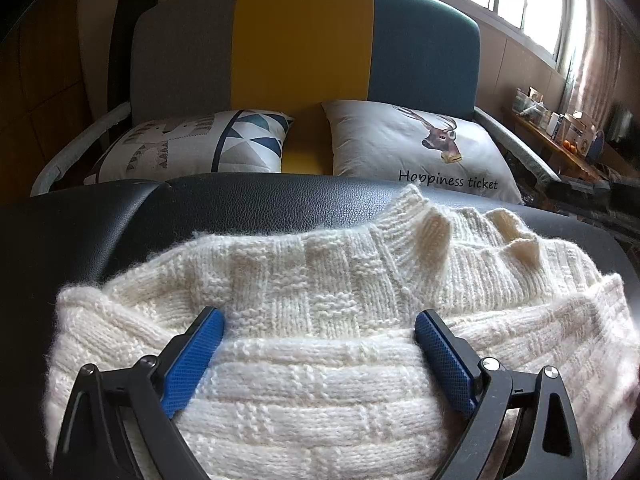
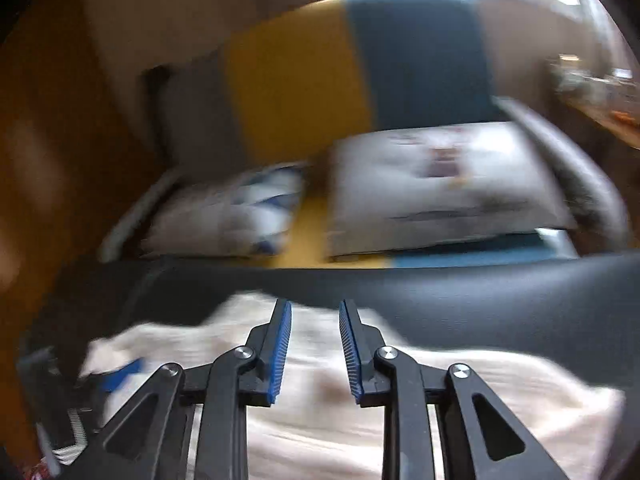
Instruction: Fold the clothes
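Note:
A cream knitted sweater [image 1: 320,280] lies folded on a black leather surface [image 1: 260,204], its ribbed collar toward the far edge. My left gripper [image 1: 319,320] stands open and wide just over it. Its blue pads [image 1: 200,352] straddle the top fold at the near side without squeezing it. The right wrist view is blurred. There the right gripper [image 2: 315,312] hovers over the sweater [image 2: 500,392] near its far edge, jaws a narrow gap apart with nothing between them. A blue smear at the left of that view may be the left gripper's pad [image 2: 124,372].
Beyond the leather surface [image 2: 480,292] stands a sofa with a grey, yellow and teal back [image 1: 304,40]. Two pillows lie on it, one with triangles [image 1: 192,148] and one with a deer print [image 1: 420,148]. A cluttered wooden shelf [image 1: 560,132] runs under the window at right.

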Available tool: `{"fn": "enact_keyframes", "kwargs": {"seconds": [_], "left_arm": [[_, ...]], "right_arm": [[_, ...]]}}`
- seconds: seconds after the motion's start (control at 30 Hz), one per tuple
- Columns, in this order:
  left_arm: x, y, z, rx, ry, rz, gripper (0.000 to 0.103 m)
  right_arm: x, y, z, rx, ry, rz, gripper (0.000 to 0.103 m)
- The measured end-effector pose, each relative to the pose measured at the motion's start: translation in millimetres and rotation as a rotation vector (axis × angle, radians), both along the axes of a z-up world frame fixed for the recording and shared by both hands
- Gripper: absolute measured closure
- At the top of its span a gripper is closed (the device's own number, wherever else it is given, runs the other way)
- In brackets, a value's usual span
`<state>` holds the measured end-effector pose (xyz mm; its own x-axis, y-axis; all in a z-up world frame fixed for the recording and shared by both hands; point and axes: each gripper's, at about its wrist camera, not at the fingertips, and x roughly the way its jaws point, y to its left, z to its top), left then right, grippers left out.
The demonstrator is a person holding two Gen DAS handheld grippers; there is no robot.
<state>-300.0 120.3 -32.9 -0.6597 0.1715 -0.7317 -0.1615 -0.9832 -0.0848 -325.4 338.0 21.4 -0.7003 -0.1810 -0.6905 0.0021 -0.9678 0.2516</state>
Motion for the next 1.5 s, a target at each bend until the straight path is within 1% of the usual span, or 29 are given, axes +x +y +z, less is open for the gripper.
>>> {"fn": "enact_keyframes", "kwargs": {"seconds": [0.03,0.13,0.2,0.33,0.43,0.5,0.53,0.6,0.67,0.73,0.83,0.93,0.97,1.03,1.07,1.17,1.2,1.23,1.3,1.37,1.43,1.5], "left_arm": [[0,0,0,-0.001,0.000,-0.001,0.006],[-1,1,1,-0.002,0.000,-0.002,0.006],[-1,0,1,-0.002,0.000,-0.003,0.006],[-2,0,1,-0.002,0.000,-0.003,0.006],[-2,0,0,-0.001,0.000,-0.003,0.006],[-2,0,0,-0.001,0.001,-0.003,0.006],[-2,-1,0,0.000,0.001,-0.003,0.006],[-2,-1,0,-0.001,0.001,-0.003,0.006],[-2,-1,0,-0.001,0.002,-0.003,0.006],[-2,-1,0,-0.001,0.002,-0.002,0.006],[-2,-1,0,0.001,0.003,-0.002,0.006],[-2,-2,1,0.003,0.005,-0.001,0.006],[-2,-1,1,0.003,0.005,-0.001,0.006],[-2,-1,1,0.003,0.004,-0.001,0.006],[-2,-1,1,0.002,0.004,0.000,0.006],[-2,-1,2,0.001,0.004,0.000,0.006],[-2,-1,2,0.000,0.005,0.000,0.006],[-2,-1,2,-0.002,0.005,0.000,0.006],[-2,0,2,-0.006,0.005,0.000,0.006],[-2,-1,2,-0.006,0.004,-0.001,0.006],[-3,-1,2,-0.006,0.004,-0.002,0.006],[-3,-1,2,-0.007,0.005,-0.002,0.006]], "right_arm": [[0,10,-2,0.009,-0.029,-0.018,0.078],[-5,19,-19,-0.024,-0.116,0.013,0.078],[-10,17,-27,-0.054,-0.129,0.022,0.078],[-28,7,-36,-0.076,-0.161,0.031,0.077],[-41,-7,-40,0.021,-0.178,0.070,0.076],[-42,-19,-41,0.154,-0.169,0.093,0.082],[-41,-23,-41,0.203,-0.163,0.099,0.096],[-39,-28,-40,0.284,-0.147,0.103,0.099],[-37,-15,-33,0.252,-0.113,0.034,0.099],[-38,-1,-32,0.200,-0.104,-0.021,0.099],[-47,14,-42,0.123,-0.131,-0.068,0.099],[-52,23,-46,0.062,-0.136,-0.104,0.099],[-53,25,-47,0.045,-0.138,-0.105,0.093],[-52,24,-43,0.024,-0.146,-0.060,0.079],[-47,25,-38,0.013,-0.145,-0.048,0.079],[-17,28,-16,-0.013,-0.067,-0.071,0.079],[-6,28,-9,-0.016,-0.041,-0.070,0.082],[3,23,-4,0.005,-0.025,-0.040,0.093],[11,4,-3,0.076,-0.046,0.062,0.095],[9,-18,-12,0.144,-0.088,0.151,0.095],[0,-24,-24,0.191,-0.139,0.142,0.100],[-9,-19,-33,0.171,-0.162,0.101,0.101]]}}
